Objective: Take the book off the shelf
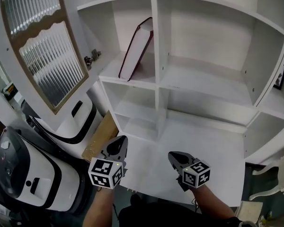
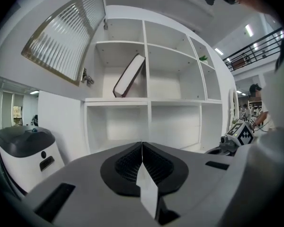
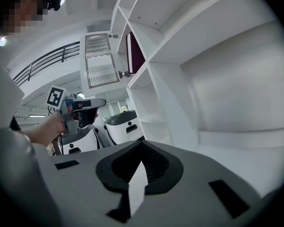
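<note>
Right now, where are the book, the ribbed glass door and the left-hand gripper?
book (image 1: 136, 51), head view: on its pale broad side, halfway up.
glass door (image 1: 49, 63), head view: on the ribbed pane.
left gripper (image 1: 119, 144), head view: at the tips of its shut jaws.

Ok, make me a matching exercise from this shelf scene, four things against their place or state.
1 book
2 ribbed glass door
3 left tool
4 white machine

A swung open
B shut, holding nothing
C beside the shelf, low at left
D leaning inside a shelf compartment

Pairs: 1-D, 2-A, 3-B, 4-C
</note>
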`<state>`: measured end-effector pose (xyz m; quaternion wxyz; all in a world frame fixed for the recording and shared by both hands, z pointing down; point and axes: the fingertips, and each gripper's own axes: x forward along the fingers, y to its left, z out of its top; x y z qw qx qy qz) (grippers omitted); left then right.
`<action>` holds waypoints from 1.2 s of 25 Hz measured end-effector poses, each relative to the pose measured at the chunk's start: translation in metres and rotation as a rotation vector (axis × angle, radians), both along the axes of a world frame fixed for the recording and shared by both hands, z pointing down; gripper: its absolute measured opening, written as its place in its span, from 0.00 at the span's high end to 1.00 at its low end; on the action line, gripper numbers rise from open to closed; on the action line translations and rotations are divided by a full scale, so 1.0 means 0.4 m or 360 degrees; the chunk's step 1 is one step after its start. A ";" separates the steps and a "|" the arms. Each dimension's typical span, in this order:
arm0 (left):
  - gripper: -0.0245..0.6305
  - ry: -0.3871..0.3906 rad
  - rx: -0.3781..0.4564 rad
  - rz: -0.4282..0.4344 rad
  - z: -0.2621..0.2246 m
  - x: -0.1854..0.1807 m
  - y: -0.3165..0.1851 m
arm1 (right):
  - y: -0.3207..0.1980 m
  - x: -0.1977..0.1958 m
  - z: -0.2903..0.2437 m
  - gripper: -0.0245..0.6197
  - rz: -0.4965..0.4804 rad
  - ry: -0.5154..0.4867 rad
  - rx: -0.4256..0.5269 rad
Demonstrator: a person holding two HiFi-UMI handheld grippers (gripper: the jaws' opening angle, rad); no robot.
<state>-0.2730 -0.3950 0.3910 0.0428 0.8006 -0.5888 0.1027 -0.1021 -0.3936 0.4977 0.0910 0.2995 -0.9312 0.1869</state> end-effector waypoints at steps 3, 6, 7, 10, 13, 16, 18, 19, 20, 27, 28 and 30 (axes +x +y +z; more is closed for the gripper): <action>0.95 -0.0020 0.0011 0.0031 -0.029 -0.009 -0.041 | -0.022 -0.024 -0.005 0.94 -0.0001 0.0019 0.0017; 0.95 -0.0019 0.0009 0.0055 -0.050 -0.018 -0.077 | -0.039 -0.051 -0.005 0.94 0.0004 0.0020 0.0012; 0.95 -0.0021 0.0011 0.0064 -0.059 -0.021 -0.087 | -0.042 -0.061 -0.005 0.94 0.0002 0.0021 0.0008; 0.95 -0.0041 0.0044 0.0080 -0.097 -0.032 -0.117 | -0.054 -0.089 -0.002 0.94 -0.0007 0.0029 0.0008; 0.94 -0.0064 0.0081 0.0084 -0.135 -0.046 -0.143 | -0.072 -0.114 -0.007 0.94 -0.0001 0.0021 0.0014; 0.93 -0.0074 0.0110 0.0092 -0.173 -0.056 -0.168 | -0.092 -0.139 -0.025 0.94 0.0002 0.0017 0.0042; 0.86 -0.0085 0.0123 0.0107 -0.195 -0.059 -0.186 | -0.103 -0.155 -0.038 0.94 0.0001 0.0016 0.0059; 0.84 -0.0091 0.0126 0.0114 -0.204 -0.061 -0.195 | -0.107 -0.161 -0.042 0.94 -0.0001 0.0018 0.0065; 0.82 -0.0095 0.0129 0.0119 -0.212 -0.064 -0.203 | -0.110 -0.167 -0.046 0.94 -0.0002 0.0020 0.0069; 0.75 -0.0118 0.0154 0.0118 -0.272 -0.072 -0.256 | -0.123 -0.161 -0.050 0.94 0.0047 0.0035 0.0067; 0.73 -0.0128 0.0166 0.0116 -0.283 -0.071 -0.263 | -0.125 -0.159 -0.049 0.94 0.0056 0.0036 0.0064; 0.68 -0.0148 0.0190 0.0107 -0.304 -0.068 -0.278 | -0.129 -0.154 -0.045 0.94 0.0070 0.0042 0.0057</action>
